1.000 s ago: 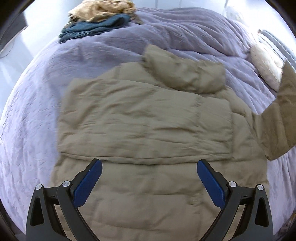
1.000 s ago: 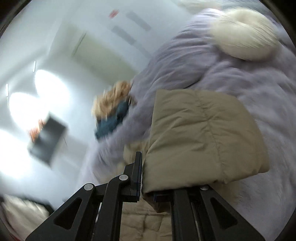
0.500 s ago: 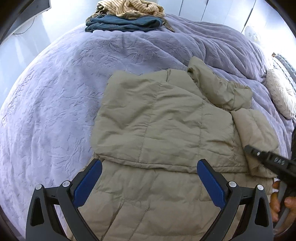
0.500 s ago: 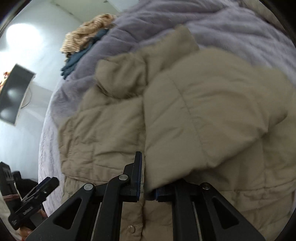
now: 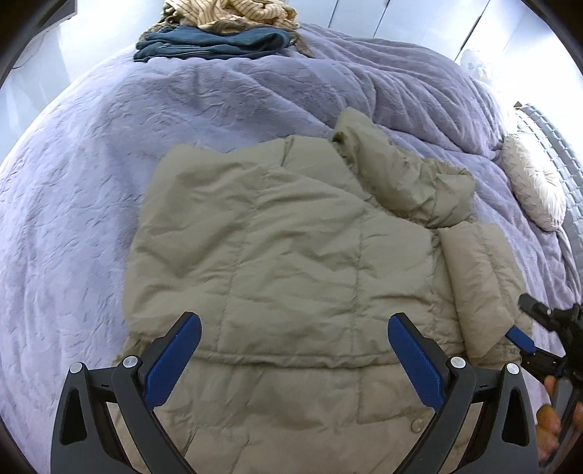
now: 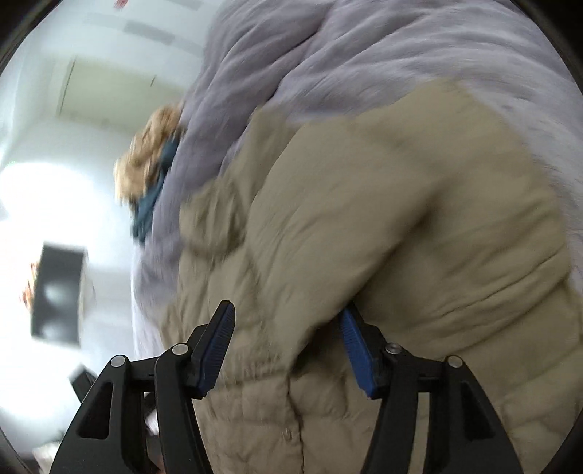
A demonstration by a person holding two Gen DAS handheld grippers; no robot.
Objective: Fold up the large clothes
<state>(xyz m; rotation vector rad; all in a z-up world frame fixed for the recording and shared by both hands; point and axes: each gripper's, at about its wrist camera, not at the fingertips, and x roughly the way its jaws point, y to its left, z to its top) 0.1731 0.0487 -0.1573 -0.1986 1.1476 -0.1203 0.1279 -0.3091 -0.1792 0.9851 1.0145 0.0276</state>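
Observation:
A beige puffer jacket (image 5: 291, 248) lies spread on the purple bedspread (image 5: 91, 182), its hood bunched at the top right. One sleeve (image 5: 477, 277) is folded in along the jacket's right side. My left gripper (image 5: 293, 324) hovers open over the lower part of the jacket with nothing between its blue pads. My right gripper (image 6: 288, 317) is low at the sleeve's end, its jaws opening. Jacket fabric (image 6: 400, 218) lies between the parted pads, which no longer pinch it. In the left wrist view the right gripper (image 5: 524, 337) shows at the right edge beside the sleeve cuff.
A pile of clothes (image 5: 218, 32), dark blue under striped tan, sits at the bed's far end. A round cream cushion (image 5: 535, 189) lies at the right. A person's hand (image 5: 550, 423) holds the right gripper. A dark screen (image 6: 58, 291) stands beyond the bed.
The right gripper came down with the sleeve, laid it along the jacket's right side, and its jaws parted. The left gripper drifted a little over the jacket and stayed open.

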